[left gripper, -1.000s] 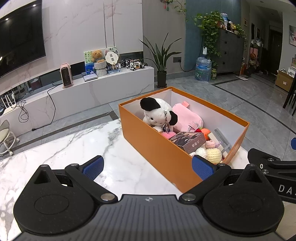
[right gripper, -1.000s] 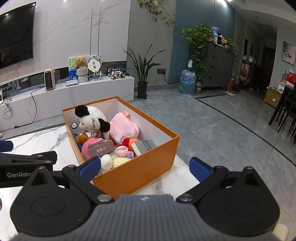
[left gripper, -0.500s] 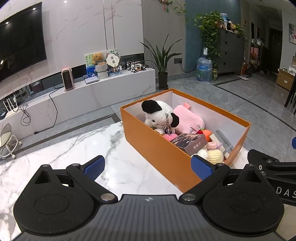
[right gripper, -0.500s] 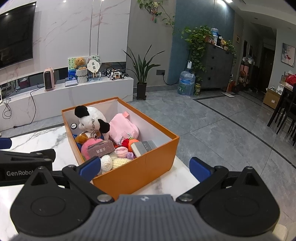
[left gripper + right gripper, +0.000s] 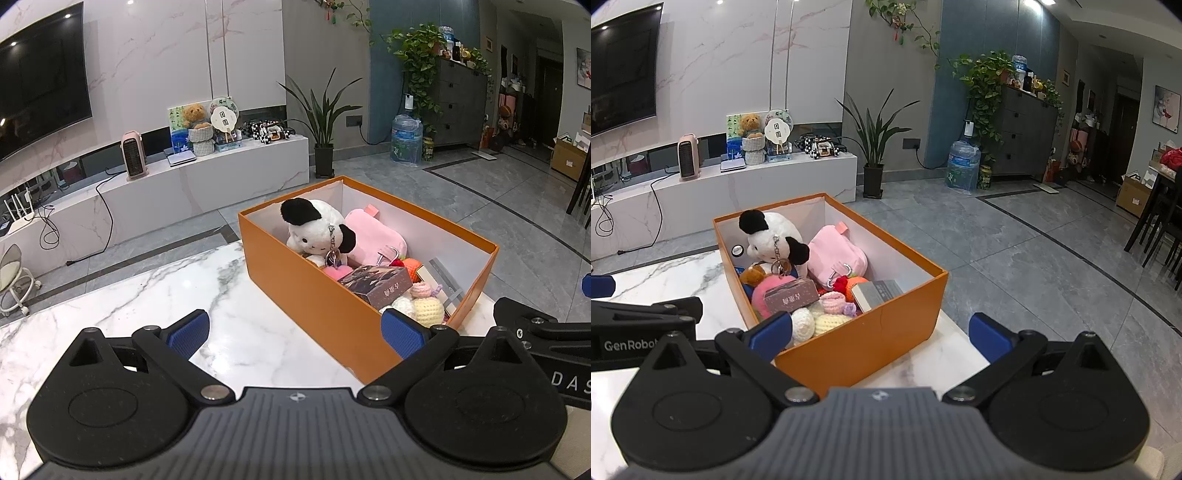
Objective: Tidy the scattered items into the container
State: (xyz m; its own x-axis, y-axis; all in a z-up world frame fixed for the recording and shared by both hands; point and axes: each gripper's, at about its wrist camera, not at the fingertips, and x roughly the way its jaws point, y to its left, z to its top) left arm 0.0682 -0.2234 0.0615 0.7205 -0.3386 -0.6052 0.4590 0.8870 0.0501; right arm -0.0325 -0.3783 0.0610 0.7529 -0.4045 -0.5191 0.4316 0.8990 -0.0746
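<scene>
An orange box stands on the white marble table. Inside lie a black-and-white plush, a pink pouch, a dark card box, a grey book and several crocheted balls. My left gripper is open, empty, just short of the box's near left wall. My right gripper is open, empty, in front of the box's near right corner. Each view shows the other gripper's side at its edge.
A low white TV bench with a pink heater and a teddy bear stands beyond the table. A potted plant, a water jug and a grey dresser are on the tiled floor. The table's right edge lies beside the box.
Both grippers have drawn back a little from the box and risen slightly; the box and its contents have not moved. Both stay open.
</scene>
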